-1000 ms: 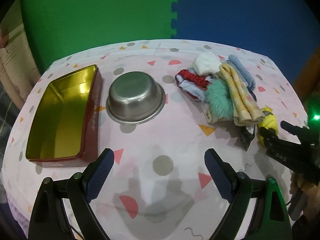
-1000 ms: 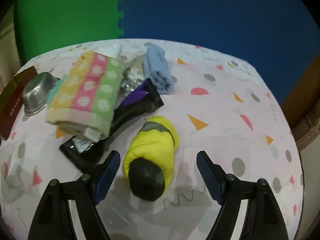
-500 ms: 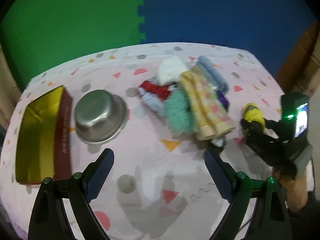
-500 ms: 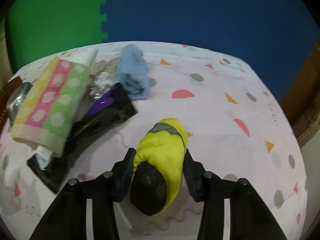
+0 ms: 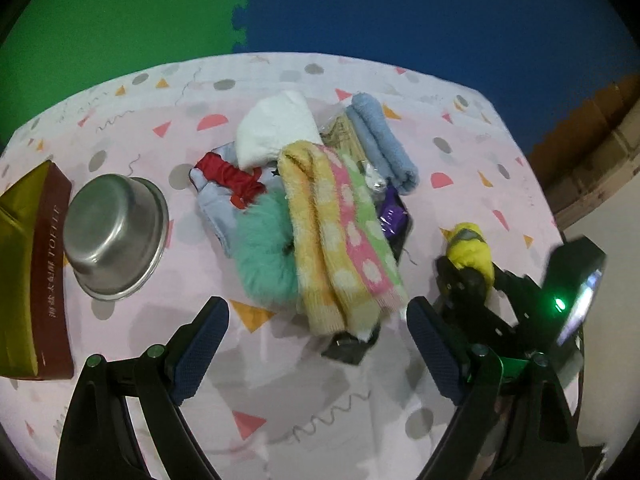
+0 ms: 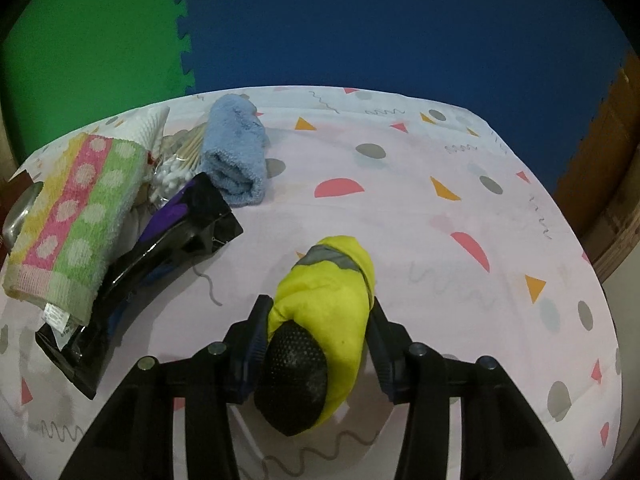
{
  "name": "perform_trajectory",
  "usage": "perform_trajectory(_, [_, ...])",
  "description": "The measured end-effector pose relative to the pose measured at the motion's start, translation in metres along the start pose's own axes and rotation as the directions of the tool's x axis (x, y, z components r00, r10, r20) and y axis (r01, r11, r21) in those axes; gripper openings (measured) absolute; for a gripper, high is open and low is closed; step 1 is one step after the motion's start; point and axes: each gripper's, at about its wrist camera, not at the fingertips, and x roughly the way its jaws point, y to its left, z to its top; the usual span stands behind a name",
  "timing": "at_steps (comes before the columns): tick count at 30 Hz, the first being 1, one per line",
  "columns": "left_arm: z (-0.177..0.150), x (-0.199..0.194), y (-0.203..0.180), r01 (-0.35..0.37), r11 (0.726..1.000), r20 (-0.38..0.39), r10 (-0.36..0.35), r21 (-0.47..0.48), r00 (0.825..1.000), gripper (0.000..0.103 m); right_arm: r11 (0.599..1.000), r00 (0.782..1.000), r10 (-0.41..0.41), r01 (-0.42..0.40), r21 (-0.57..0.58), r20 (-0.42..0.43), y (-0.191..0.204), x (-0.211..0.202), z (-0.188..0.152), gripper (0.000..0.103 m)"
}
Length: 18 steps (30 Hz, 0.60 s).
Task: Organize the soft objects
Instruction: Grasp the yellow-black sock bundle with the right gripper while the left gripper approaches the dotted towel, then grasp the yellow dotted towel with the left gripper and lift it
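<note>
Between the right gripper's [image 6: 316,344] opening jaws — yellow bundle [image 6: 328,312], underside hidden; left gripper [image 5: 316,352] released.

Bench [image 5: 320,380]: tin box [image 5: 24,272] at far left edge; metal bowl [image 5: 116,236] upturned just right of it. Centre: heap of soft items, with the striped towel [image 5: 340,236] lying across the top, the fluffy scrunchie [image 5: 264,256] touching its left side, a folded cloth [image 5: 276,128] behind, and a rolled towel [image 5: 384,144] at the heap's right rear. A glossy packet [image 6: 160,264] lies under the striped towel. Rolled bundle [image 6: 328,304] lies right of the heap, apart from it, between the pads of the right claw [image 6: 316,344].
</note>
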Motion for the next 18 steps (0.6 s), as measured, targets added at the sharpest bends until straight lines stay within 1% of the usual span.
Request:
perform_trajectory(4, [0.008,0.016,0.000,-0.034,0.999,-0.021,0.034,-0.008,0.999,0.085,1.000,1.000,-0.007,0.007,-0.006,0.001,0.001,-0.001,0.000,0.048])
perform_trajectory(5, [0.010,0.020,-0.001,-0.033,0.999,-0.029,0.033,-0.009,0.999,0.081,1.000,1.000,-0.007,0.007,-0.007,0.001,0.000,-0.001,-0.001,0.048])
perform_trajectory(6, [0.011,0.023,-0.001,-0.032,0.999,-0.035,0.032,-0.009,0.999,0.074,1.000,1.000,-0.006,0.006,-0.006,0.001,0.000,-0.001,-0.001,0.048])
perform_trajectory(7, [0.012,0.027,-0.001,-0.030,0.999,-0.046,0.030,-0.014,0.999,0.069,1.000,1.000,-0.005,0.005,-0.006,0.001,0.001,0.000,-0.001,0.048])
perform_trajectory(8, [0.013,0.029,-0.001,-0.022,0.999,-0.052,0.021,-0.025,0.998,0.059,1.000,1.000,-0.006,0.006,-0.006,0.001,0.001,0.000,-0.001,0.048])
perform_trajectory(9, [0.014,0.030,0.000,-0.005,0.999,-0.054,0.003,-0.033,0.999,0.052,1.000,1.000,-0.005,0.005,-0.006,0.001,0.001,0.000,-0.001,0.048])
perform_trajectory(10, [0.014,0.028,-0.001,0.002,0.999,-0.054,-0.004,-0.037,0.999,0.049,1.000,1.000,-0.005,0.005,-0.005,0.001,0.001,0.000,-0.001,0.048])
perform_trajectory(12, [0.015,0.021,-0.001,0.012,0.999,-0.039,-0.013,-0.031,0.999,0.032,1.000,1.000,-0.006,0.006,-0.006,0.001,0.001,0.000,0.000,0.048])
perform_trajectory(13, [0.015,0.017,-0.002,0.011,1.000,-0.029,-0.012,-0.023,1.000,0.028,1.000,1.000,-0.005,0.005,-0.006,0.001,0.001,0.000,0.000,0.048])
perform_trajectory(14, [0.016,0.014,-0.003,0.011,1.000,-0.023,-0.011,-0.016,1.000,0.020,1.000,1.000,-0.005,0.005,-0.005,0.001,0.000,0.000,-0.001,0.048])
perform_trajectory(15, [0.016,0.009,-0.003,0.018,1.000,-0.015,-0.019,-0.006,1.000,0.015,1.000,1.000,-0.006,0.006,-0.005,0.001,0.000,0.000,-0.001,0.048])
perform_trajectory(18, [0.017,0.000,-0.002,0.052,0.999,-0.010,-0.052,-0.002,0.999,0.011,1.000,1.000,-0.007,0.007,-0.007,0.002,0.001,0.000,-0.001,0.048])
